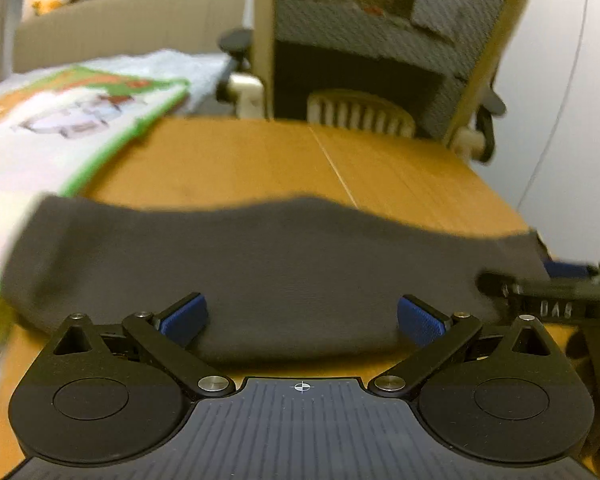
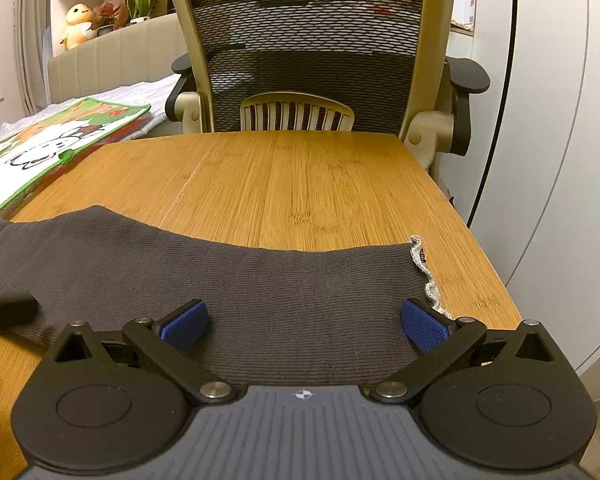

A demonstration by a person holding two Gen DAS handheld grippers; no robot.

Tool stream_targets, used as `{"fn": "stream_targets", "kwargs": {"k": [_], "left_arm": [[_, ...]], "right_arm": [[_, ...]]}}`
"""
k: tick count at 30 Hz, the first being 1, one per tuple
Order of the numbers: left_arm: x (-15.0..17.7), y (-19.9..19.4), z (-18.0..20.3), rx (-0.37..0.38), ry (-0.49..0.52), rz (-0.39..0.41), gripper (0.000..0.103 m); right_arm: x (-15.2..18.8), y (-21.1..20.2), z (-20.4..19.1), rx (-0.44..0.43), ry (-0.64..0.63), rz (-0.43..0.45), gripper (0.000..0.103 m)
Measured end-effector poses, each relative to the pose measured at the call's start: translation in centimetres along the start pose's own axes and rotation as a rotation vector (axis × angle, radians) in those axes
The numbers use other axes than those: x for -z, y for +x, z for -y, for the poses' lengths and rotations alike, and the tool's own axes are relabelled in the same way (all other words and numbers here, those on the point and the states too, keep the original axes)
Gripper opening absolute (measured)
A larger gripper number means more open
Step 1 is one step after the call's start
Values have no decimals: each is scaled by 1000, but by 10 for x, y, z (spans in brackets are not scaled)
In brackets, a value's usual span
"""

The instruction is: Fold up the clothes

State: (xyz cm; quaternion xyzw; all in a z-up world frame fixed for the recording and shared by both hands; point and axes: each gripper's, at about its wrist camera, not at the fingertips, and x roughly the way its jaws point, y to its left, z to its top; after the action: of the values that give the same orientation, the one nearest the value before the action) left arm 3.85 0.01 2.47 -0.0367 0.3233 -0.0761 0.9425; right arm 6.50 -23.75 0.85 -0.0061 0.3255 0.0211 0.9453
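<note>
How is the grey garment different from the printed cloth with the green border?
The grey garment is plain, dark and ribbed; the printed cloth is white with cartoon pictures. The garment lies near, between the fingers of each open gripper; the cloth lies far left. The garment has a white lace edge; the cloth has a green border. Both lie flat.

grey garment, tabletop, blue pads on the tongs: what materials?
Grey garment: ribbed knit, matte, fine parallel ridges; white lace-like trim on one edge.
Tabletop: looks like bamboo or laminate, satin, narrow strips with node marks.
Pads: probably rubber or plastic, cross-hatched texture.

Left hand-held gripper (image 1: pixel 302 320) and right hand-held gripper (image 2: pixel 304 322) gape wide.
</note>
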Motion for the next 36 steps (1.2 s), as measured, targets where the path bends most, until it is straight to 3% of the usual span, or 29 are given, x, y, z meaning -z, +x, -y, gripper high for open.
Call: {"fn": "stream_targets", "kwargs": {"k": [6,36], "left_arm": [[10,8,14,-10,33,3,103],[11,5,1,46,-37,34,103]], "right_arm": [[0,0,-1,5,0,-1,103],[0,2,-4,27,-14,-9,103]]}}
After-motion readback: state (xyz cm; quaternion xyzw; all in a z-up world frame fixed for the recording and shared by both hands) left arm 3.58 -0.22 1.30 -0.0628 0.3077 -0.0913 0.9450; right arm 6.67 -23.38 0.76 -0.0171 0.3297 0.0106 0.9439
